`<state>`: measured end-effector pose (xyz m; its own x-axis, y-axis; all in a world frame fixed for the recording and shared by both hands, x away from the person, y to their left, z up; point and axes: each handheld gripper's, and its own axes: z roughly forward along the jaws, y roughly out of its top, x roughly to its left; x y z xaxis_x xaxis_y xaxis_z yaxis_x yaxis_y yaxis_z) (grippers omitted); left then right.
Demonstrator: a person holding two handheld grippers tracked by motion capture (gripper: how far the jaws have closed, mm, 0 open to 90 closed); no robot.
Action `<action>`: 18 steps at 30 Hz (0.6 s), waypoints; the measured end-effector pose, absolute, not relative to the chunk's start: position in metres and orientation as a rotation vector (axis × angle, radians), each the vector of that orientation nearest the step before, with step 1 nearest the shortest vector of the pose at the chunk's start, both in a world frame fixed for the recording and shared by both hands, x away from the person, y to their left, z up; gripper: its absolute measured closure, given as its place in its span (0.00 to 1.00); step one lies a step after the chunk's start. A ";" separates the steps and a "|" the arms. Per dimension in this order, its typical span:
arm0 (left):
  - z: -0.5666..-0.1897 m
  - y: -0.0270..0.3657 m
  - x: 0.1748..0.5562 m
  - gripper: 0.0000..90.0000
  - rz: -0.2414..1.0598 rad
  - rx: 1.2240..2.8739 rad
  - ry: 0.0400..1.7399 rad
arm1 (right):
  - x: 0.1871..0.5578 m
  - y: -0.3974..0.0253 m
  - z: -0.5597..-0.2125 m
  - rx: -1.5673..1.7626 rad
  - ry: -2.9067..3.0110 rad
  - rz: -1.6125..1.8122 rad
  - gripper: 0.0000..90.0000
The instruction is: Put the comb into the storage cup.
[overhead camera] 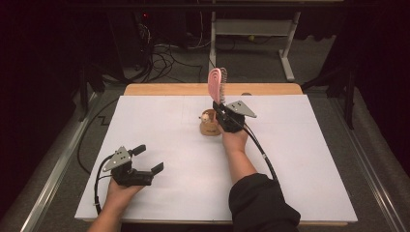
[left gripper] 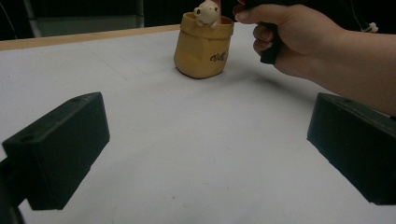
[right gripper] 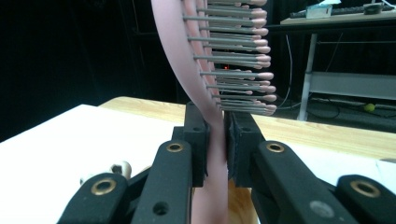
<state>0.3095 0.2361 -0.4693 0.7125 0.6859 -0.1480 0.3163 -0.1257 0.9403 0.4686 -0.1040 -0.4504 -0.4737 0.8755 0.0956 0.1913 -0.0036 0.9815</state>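
Resting low at the near left of the white table (overhead camera: 159,198), left gripper (overhead camera: 148,159) lying in its hand with jaws spread wide apart and gripping nothing. Looking along those jaws in the left gripper view, two black blocks framing bare white tabletop, with the tan pot (left gripper: 203,45) standing farther off near the table's middle. Peeking over that pot's rim, a small cream figure (left gripper: 207,11). Reaching in just beside the pot from the right side of that view, the person's right hand (left gripper: 294,35), wrapped around a black handle.

Moving across to centre, right gripper (overhead camera: 218,108) hovering directly beside and above the pot, clamped tight on the handle of the pink hairbrush (overhead camera: 215,85). Standing upright in that grip, brush head up and well clear of the table, bristles facing right in the high view. Showing it close in the right gripper view, jaws pinching the pink handle from both sides, rows of grey pins with pink tips fanning out above. Glimpsing the pot's tan opening just under the brush handle there, handle end apparently over it; contact impossible to tell.
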 end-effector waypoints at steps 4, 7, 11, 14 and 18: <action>-0.469 0.236 0.310 0.00 0.385 1.722 0.805 | 0.467 -0.106 -0.454 1.117 1.702 1.517 0.90; -0.470 0.235 0.310 0.00 0.385 1.725 0.805 | 0.467 -0.107 -0.456 1.114 1.711 1.511 0.90; -0.470 0.235 0.310 0.00 0.386 1.726 0.804 | 0.466 -0.107 -0.457 1.118 1.713 1.512 0.90; -0.470 0.235 0.310 0.00 0.384 1.731 0.804 | 0.465 -0.107 -0.457 1.118 1.710 1.514 0.90; -0.470 0.235 0.310 0.00 0.382 1.731 0.804 | 0.464 -0.108 -0.457 1.123 1.711 1.513 0.90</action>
